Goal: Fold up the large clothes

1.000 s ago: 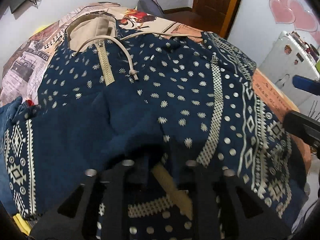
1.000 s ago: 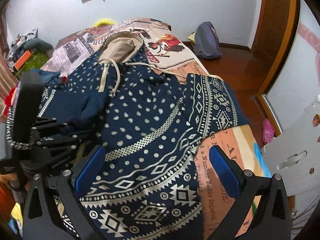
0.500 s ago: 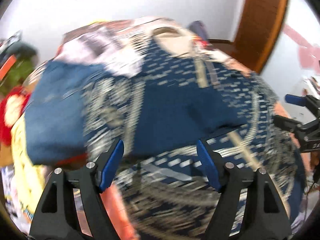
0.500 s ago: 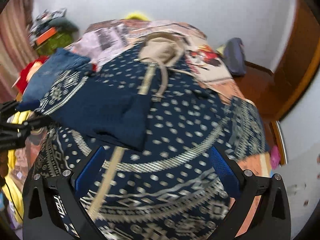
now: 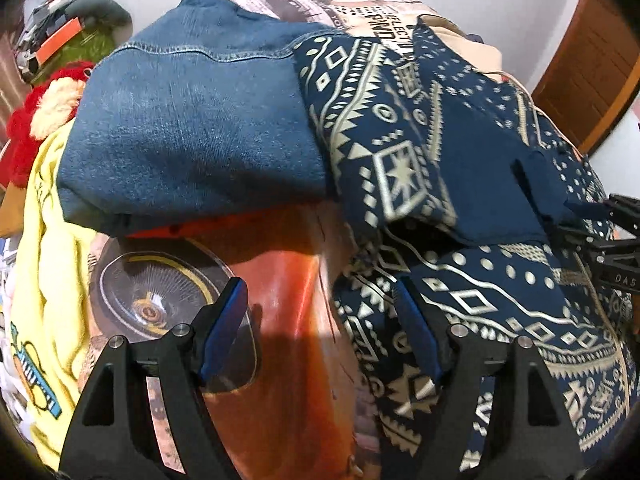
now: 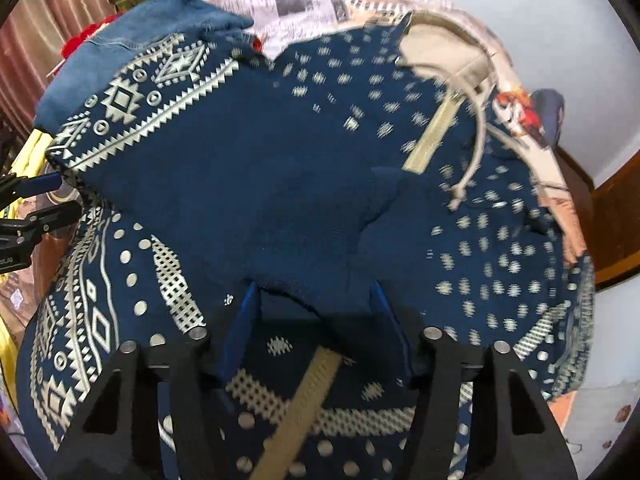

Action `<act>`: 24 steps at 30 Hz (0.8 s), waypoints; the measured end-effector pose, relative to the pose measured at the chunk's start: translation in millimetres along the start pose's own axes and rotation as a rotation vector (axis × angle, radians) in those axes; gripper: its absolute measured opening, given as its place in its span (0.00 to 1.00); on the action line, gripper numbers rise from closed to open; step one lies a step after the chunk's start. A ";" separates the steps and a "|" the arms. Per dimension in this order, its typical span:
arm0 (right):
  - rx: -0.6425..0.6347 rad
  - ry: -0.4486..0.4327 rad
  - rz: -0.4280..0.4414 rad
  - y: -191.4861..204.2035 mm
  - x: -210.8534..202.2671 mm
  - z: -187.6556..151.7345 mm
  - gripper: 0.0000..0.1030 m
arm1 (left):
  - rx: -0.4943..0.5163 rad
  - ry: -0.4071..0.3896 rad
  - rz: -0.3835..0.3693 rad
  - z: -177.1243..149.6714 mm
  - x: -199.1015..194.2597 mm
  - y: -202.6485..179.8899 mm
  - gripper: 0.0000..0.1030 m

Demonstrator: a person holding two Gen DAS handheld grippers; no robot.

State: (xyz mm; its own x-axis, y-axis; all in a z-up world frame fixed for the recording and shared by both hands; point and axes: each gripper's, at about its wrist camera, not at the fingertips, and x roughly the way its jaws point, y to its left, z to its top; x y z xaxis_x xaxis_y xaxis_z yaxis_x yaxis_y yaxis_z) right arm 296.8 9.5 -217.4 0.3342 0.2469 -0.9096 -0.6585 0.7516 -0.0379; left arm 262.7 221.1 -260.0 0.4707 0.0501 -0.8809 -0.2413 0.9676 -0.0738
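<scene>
hoodie [image 6: 280, 208] — soft, bulky, will sag; grab at hem | right gripper [image 6: 316, 332] jaws just narrowing, hem fabric between, grasp unclear | left gripper [image 5: 320, 332] spread, empty

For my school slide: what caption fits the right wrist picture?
Right gripper fingers, just closing, straddle the folded-over sleeve cuff of a navy patterned hoodie on the bed.
</scene>
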 end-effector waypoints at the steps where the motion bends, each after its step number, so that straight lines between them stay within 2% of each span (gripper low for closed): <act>1: 0.000 -0.011 -0.001 -0.8 -0.4 0.4 0.44 | -0.005 -0.001 -0.002 1.8 2.6 0.7 0.72; 2: 0.000 -0.023 -0.009 -1.1 -0.1 0.6 0.38 | -0.015 -0.003 -0.005 3.8 5.7 1.4 0.72; 4: -0.002 -0.035 -0.066 -2.6 0.1 3.0 0.12 | -0.029 -0.009 -0.003 5.4 10.1 3.2 0.72; 8: 0.081 -0.098 -0.041 -18.8 -15.7 13.5 0.09 | -0.064 -0.018 0.008 10.7 12.4 4.6 0.72; 10: 0.122 -0.175 -0.067 -30.8 -35.4 18.7 0.09 | -0.077 -0.033 0.012 12.9 10.0 4.9 0.72; 13: 0.206 -0.275 -0.085 -56.3 -66.3 23.8 0.09 | -0.080 -0.064 0.059 15.8 3.8 3.3 0.72; 17: 0.309 -0.358 -0.124 -89.8 -96.6 20.6 0.08 | -0.089 -0.099 0.108 20.5 -2.9 1.8 0.72; 20: 0.384 -0.364 -0.149 -112.6 -101.5 7.3 0.08 | -0.102 -0.114 0.137 22.1 -4.7 2.1 0.72; 24: 0.465 -0.305 -0.140 -132.9 -89.9 -18.4 0.08 | -0.126 -0.105 0.147 20.6 -0.6 2.5 0.72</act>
State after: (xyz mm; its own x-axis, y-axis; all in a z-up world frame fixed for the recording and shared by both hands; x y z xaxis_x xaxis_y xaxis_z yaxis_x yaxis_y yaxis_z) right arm 341.8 -123.9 -138.2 0.6218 0.2387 -0.7459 -0.2512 0.9629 0.0987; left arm 279.3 228.6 -250.0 0.5071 0.2205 -0.8332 -0.4150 0.9097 -0.0119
